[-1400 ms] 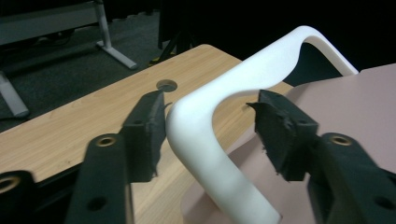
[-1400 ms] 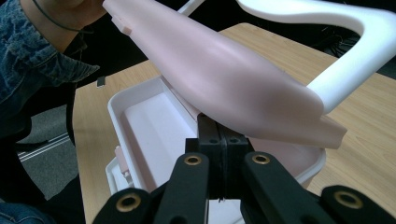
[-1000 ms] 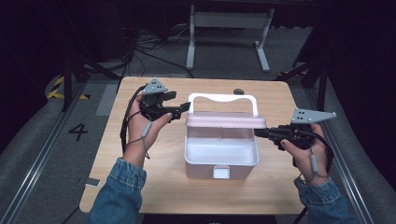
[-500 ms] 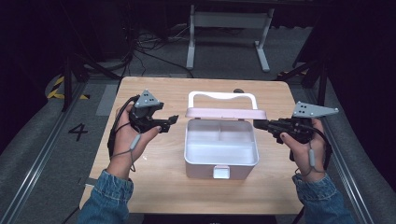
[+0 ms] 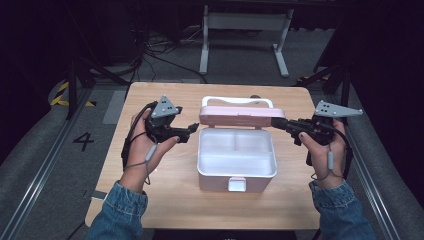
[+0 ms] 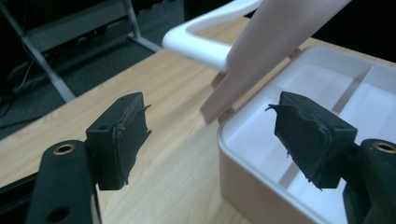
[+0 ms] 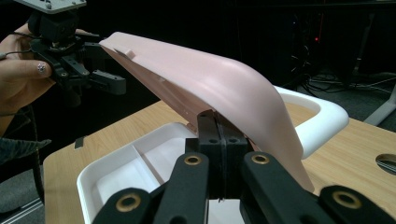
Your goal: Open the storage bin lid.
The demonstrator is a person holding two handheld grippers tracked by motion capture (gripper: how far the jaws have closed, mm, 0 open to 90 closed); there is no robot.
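Observation:
A white box [image 5: 235, 176] with a divided tray stands mid-table, its pink lid [image 5: 240, 116] raised on edge along the back. A white carry handle [image 5: 237, 101] lies behind the lid. My right gripper [image 5: 276, 122] is shut on the lid's right end; in the right gripper view the closed jaws [image 7: 217, 122] meet the lid's rim [image 7: 205, 88]. My left gripper [image 5: 192, 131] is open, just left of the box and clear of the lid. Its spread jaws [image 6: 210, 135] frame the box corner [image 6: 243, 154] and the tilted lid [image 6: 275, 42].
The box sits on a small wooden table [image 5: 165, 195] with bare wood to its left, right and front. A dark round hole [image 7: 386, 163] marks the tabletop behind the box. A metal stand [image 5: 245, 30] and cables lie on the floor beyond the far edge.
The left gripper left the lid's left end, drew back a little and opened. The right gripper rose with the lid's right end, tipping the lid further up.

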